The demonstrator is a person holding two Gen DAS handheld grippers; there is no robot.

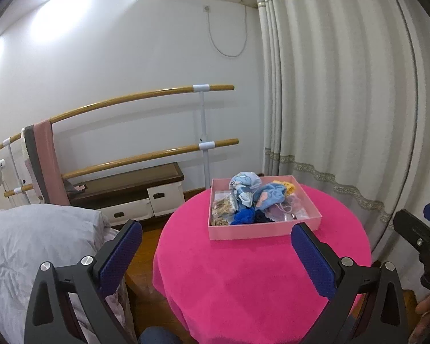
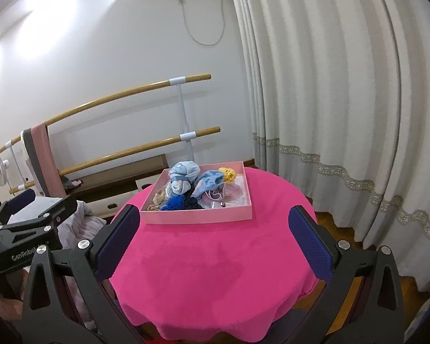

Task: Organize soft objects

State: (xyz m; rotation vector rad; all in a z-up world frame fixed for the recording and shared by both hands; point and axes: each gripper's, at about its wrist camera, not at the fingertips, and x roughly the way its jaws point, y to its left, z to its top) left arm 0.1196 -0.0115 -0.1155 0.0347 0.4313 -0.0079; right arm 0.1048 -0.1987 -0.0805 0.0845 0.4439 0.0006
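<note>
Both tools — left tool (image 1: 215, 253) and right tool (image 2: 213, 236) — hang wide open and empty, near of the pink tray (image 2: 197, 218) holding the heaped soft objects (image 2: 197, 186) on the pink surface (image 2: 215, 272) — a layout fitting either pre-sorting or completion.

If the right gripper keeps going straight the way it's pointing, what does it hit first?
Probably the pink box of soft items. The open right gripper hovers over the pink tablecloth, aimed at the box's near wall, though depth is hard to judge.
</note>
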